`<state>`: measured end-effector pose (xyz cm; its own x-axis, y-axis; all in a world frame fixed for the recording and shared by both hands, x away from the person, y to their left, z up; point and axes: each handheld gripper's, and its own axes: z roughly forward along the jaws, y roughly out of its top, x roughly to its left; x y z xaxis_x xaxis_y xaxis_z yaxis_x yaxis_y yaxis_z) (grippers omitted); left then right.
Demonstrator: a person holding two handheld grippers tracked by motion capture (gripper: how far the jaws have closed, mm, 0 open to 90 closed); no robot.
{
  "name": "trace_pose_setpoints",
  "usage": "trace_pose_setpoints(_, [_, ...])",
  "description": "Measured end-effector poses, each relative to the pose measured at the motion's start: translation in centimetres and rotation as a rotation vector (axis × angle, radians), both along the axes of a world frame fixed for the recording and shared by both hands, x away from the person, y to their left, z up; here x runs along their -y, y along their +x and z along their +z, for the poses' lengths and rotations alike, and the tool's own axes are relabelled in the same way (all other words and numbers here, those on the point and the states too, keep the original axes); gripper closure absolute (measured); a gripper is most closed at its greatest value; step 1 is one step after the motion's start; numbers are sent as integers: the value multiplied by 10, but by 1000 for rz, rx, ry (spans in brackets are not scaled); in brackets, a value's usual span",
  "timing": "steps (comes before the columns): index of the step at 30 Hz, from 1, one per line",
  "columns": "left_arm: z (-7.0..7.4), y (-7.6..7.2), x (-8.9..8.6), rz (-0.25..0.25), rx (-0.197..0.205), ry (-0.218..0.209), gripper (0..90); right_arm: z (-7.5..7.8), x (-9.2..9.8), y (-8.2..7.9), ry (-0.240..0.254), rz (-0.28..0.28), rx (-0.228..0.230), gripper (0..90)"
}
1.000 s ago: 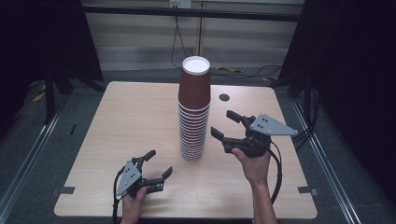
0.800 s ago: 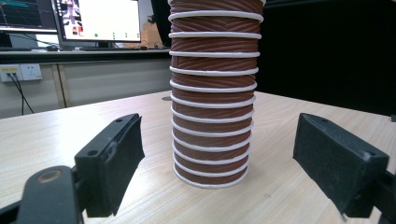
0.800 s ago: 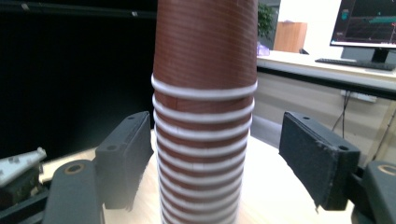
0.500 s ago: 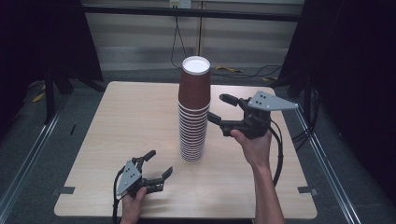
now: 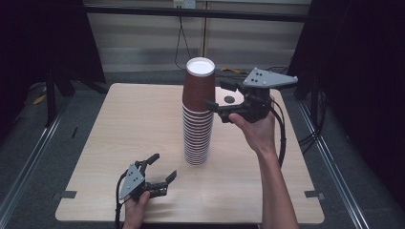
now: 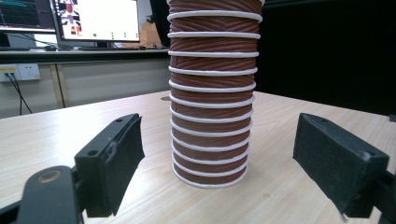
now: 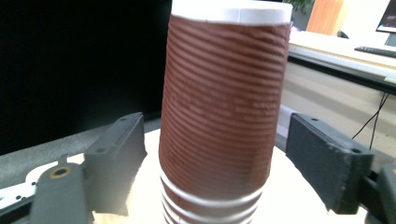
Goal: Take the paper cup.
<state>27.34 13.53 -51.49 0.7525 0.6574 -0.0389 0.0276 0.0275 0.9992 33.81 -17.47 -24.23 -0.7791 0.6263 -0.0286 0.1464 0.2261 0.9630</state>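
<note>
A tall stack of brown ribbed paper cups with white rims stands upright at the middle of the wooden table. Its top cup shows a white inside. My right gripper is raised to the top cup's height, just right of it, jaws open. In the right gripper view the top cup rises close ahead, between the open right gripper jaws, apart from both. My left gripper rests open near the table's front, left of the stack's base. It faces the lower cups, which stand farther off.
A small dark round mark lies on the table behind the right gripper. Bare tabletop spreads left of the stack and along the front edge. Monitors stand on a desk beyond the table. Cables lie on the floor behind it.
My right gripper has risen from beside the stack's middle to the level of the top cup and come closer to it. The left gripper has stayed put.
</note>
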Motion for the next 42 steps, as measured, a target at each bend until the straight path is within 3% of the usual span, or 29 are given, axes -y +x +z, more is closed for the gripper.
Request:
trace_pose_setpoints(18, [0,0,0,-1,3,4,157,33,-22,31,-77,46,-60,171])
trace_pose_setpoints(24, [0,0,0,-1,1,-1,157,36,-31,39,-126,60,-95,170])
trace_pose_setpoints(33, [0,0,0,-2,4,1,156,42,-43,45,-178,47,-114,197])
trace_pose_setpoints(42, [0,0,0,-3,3,2,156,45,-43,46,-191,52,-129,212])
